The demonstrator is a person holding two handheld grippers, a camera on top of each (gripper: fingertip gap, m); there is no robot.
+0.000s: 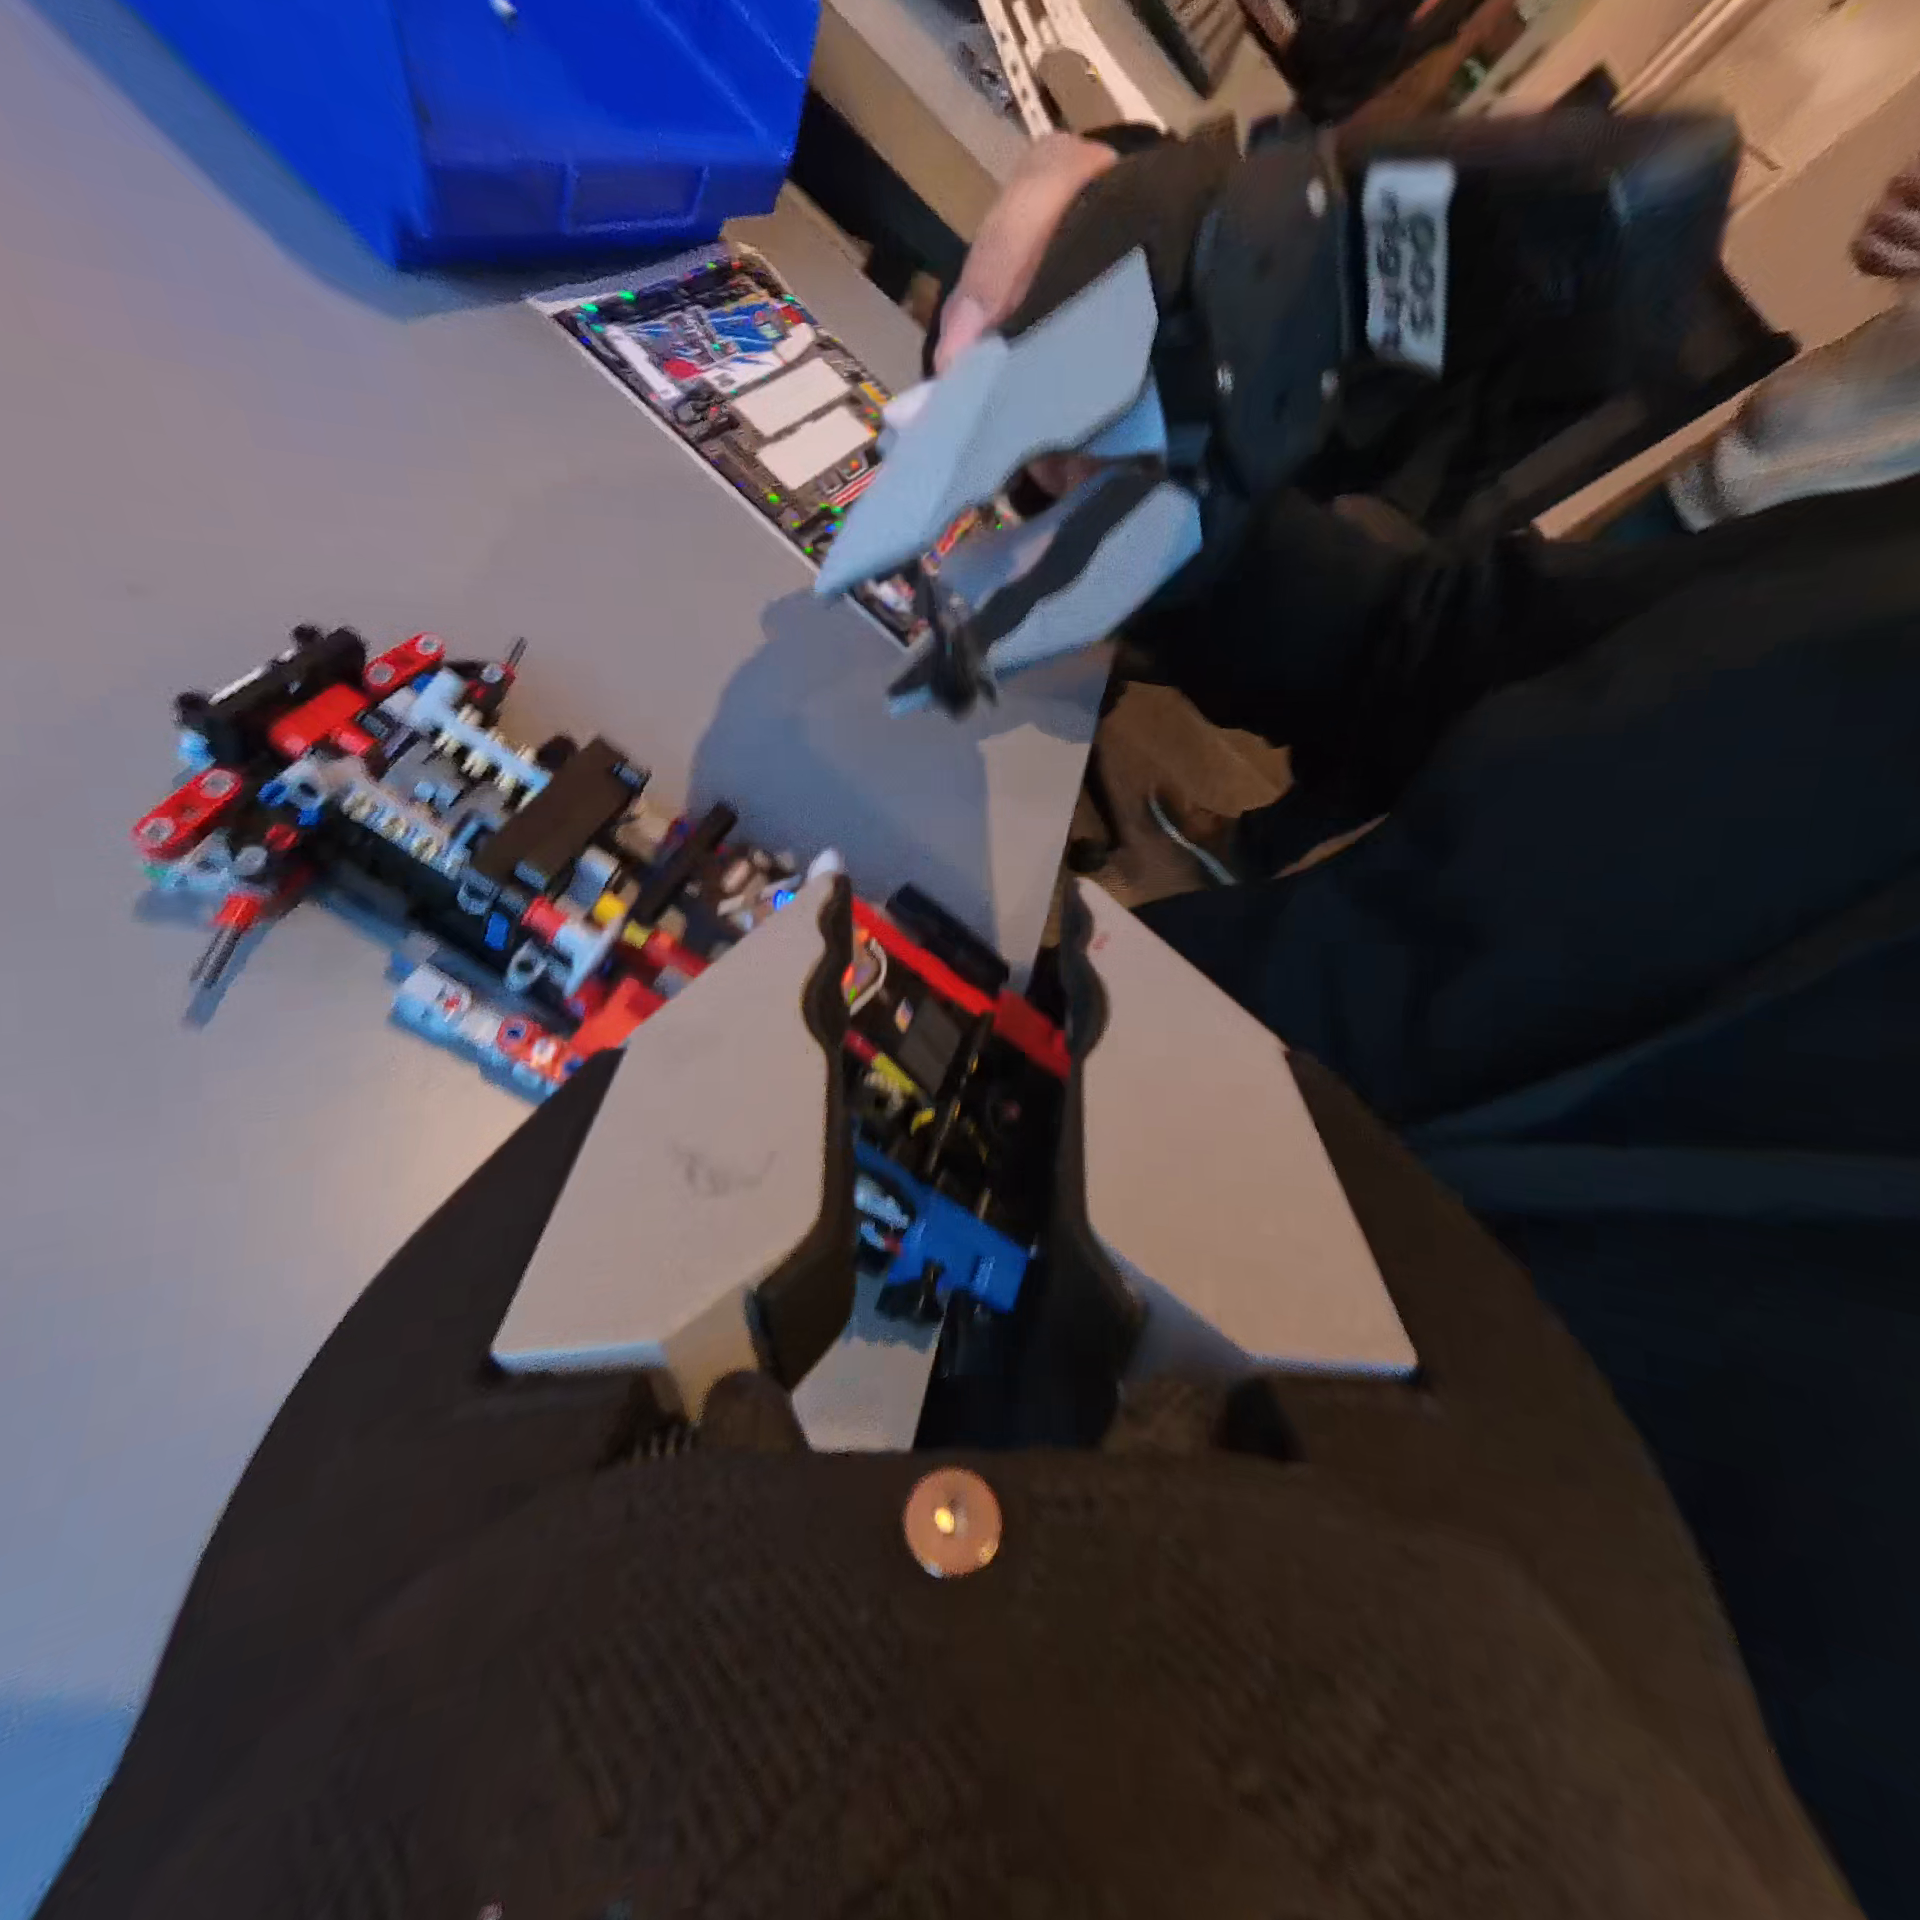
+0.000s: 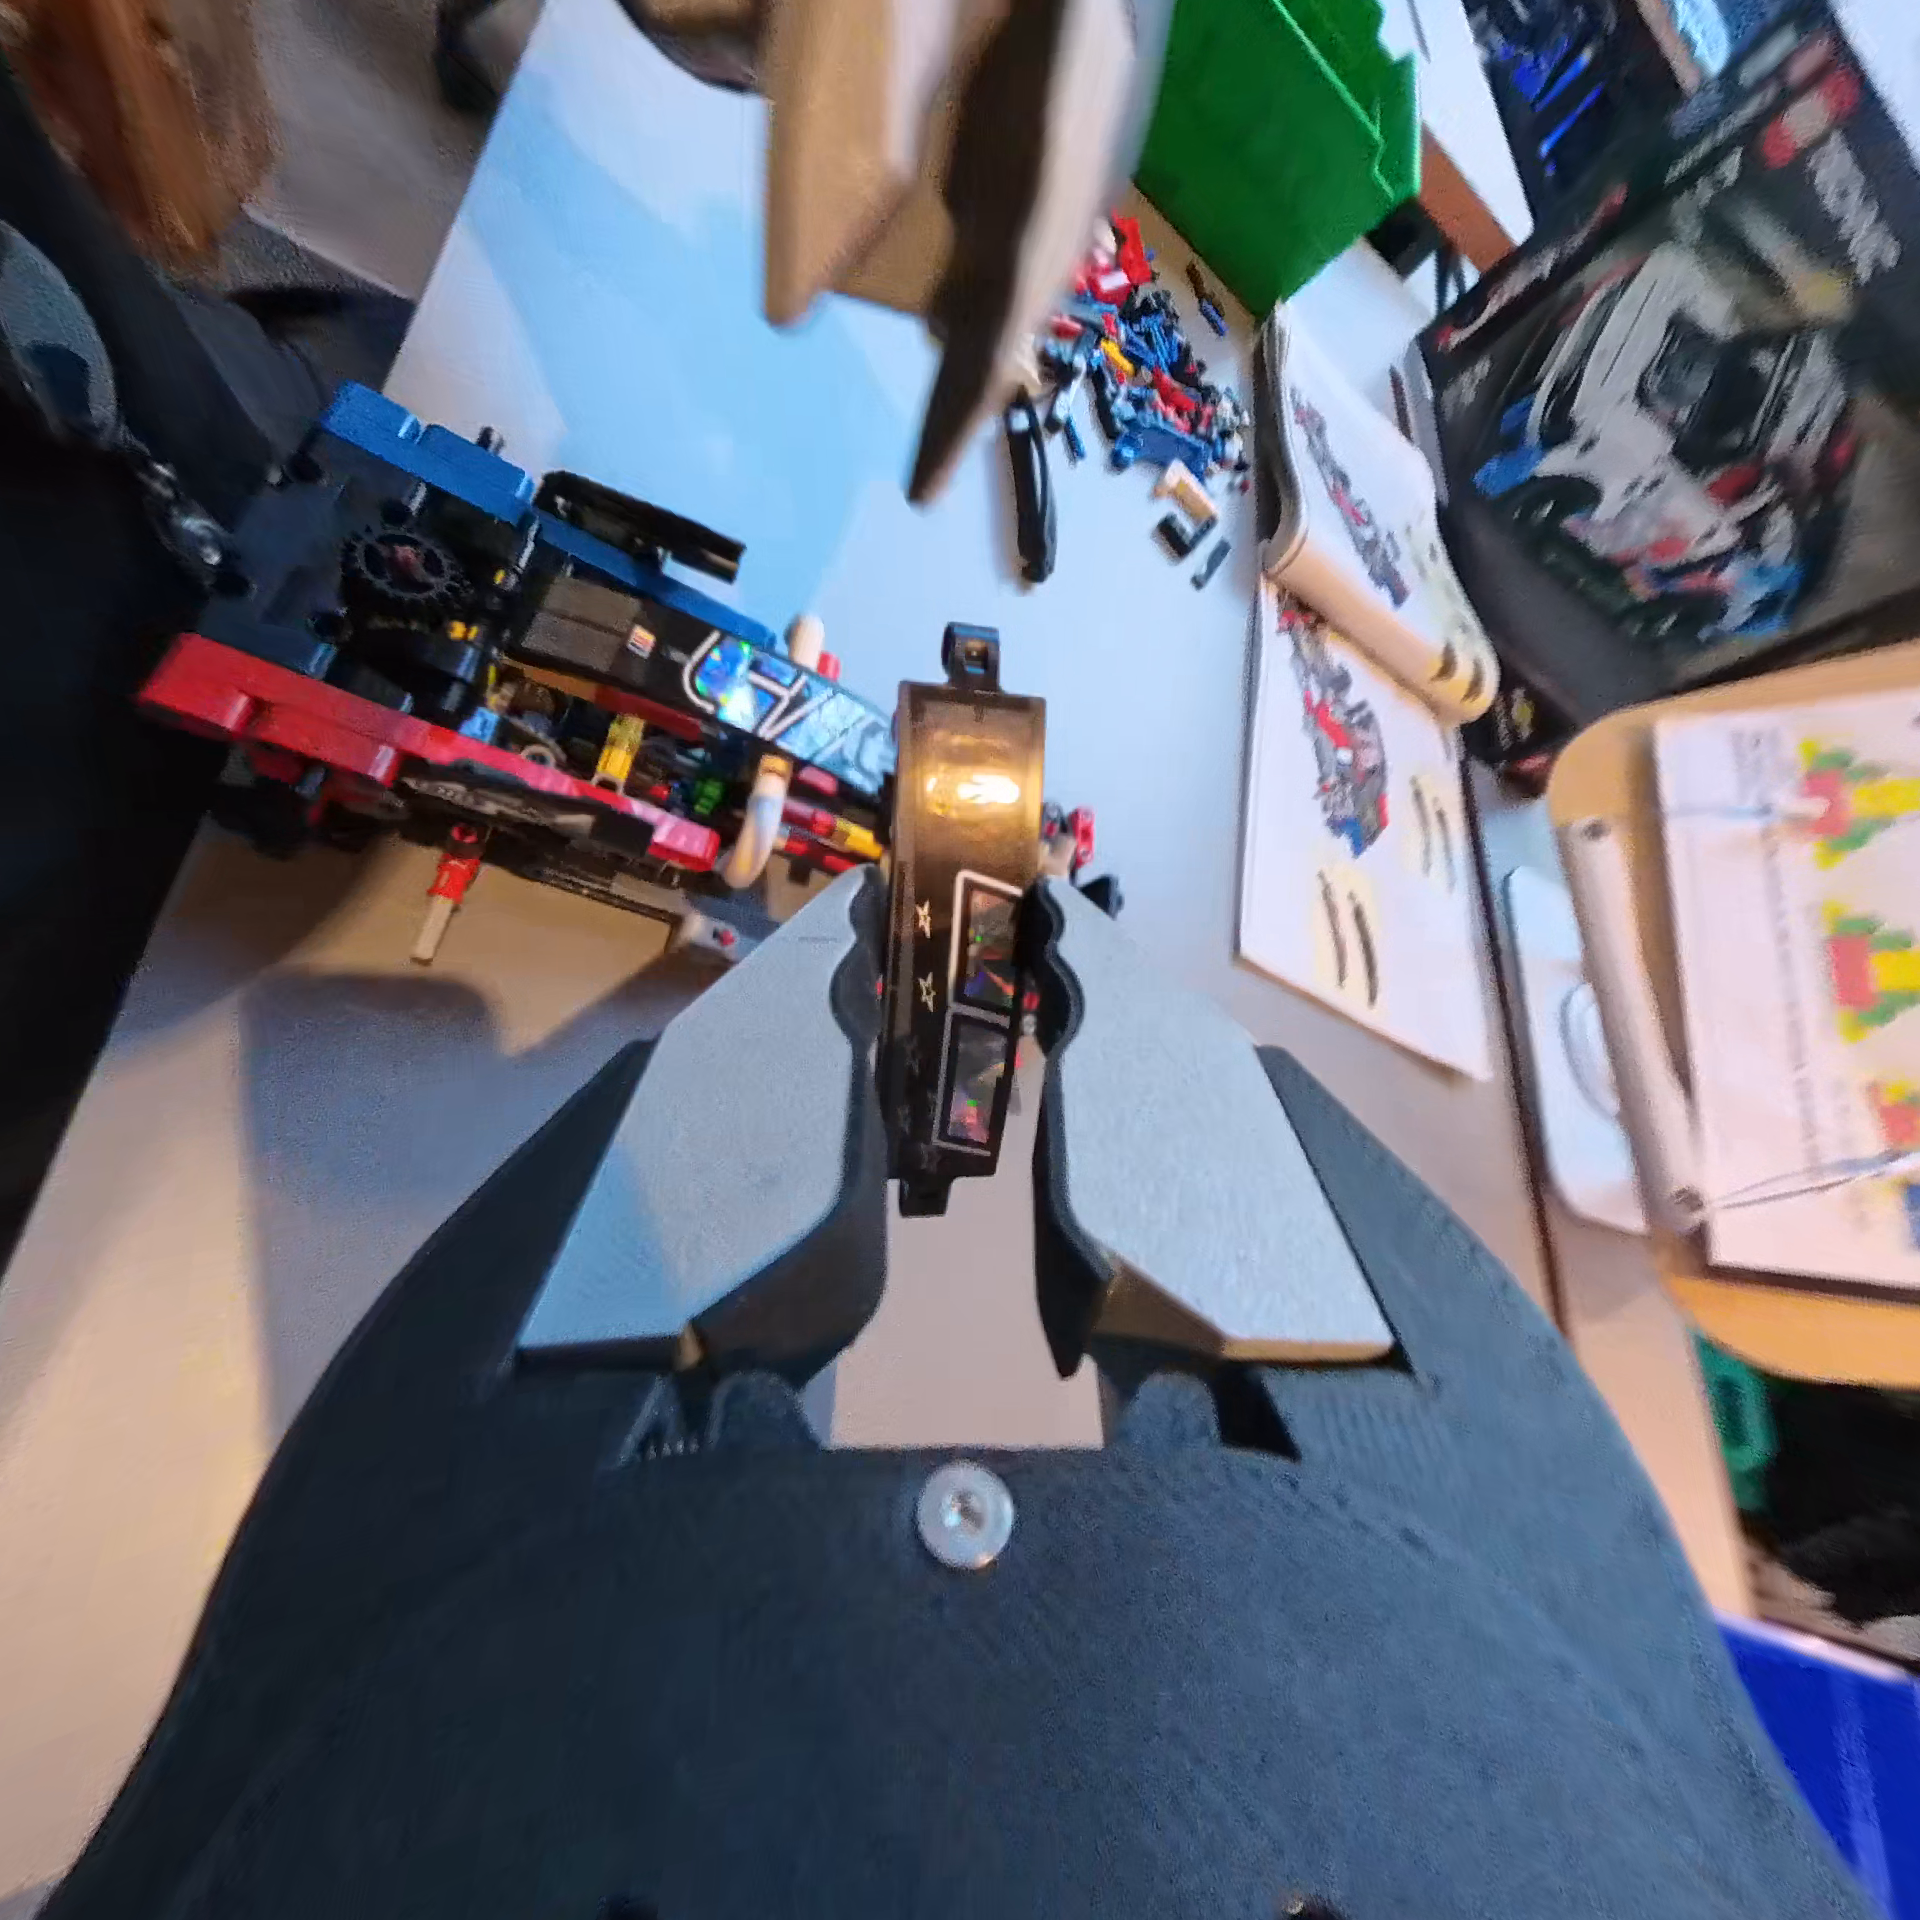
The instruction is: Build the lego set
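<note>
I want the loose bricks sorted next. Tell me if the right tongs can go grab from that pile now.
Probably not yet. The right tongs are shut on a black curved panel, so they have no free grip. The path over the table to the pile looks mostly open, though the left tongs hang near it.

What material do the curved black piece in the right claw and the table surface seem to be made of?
The curved black piece looks like glossy hard plastic: a bright glare sits on its rounded top, and shiny foil-like stickers cover its side. The right claw is shut on it. The table looks like a smooth matte laminate, pale grey with soft shadows and no grain, though the core is hidden.
</note>
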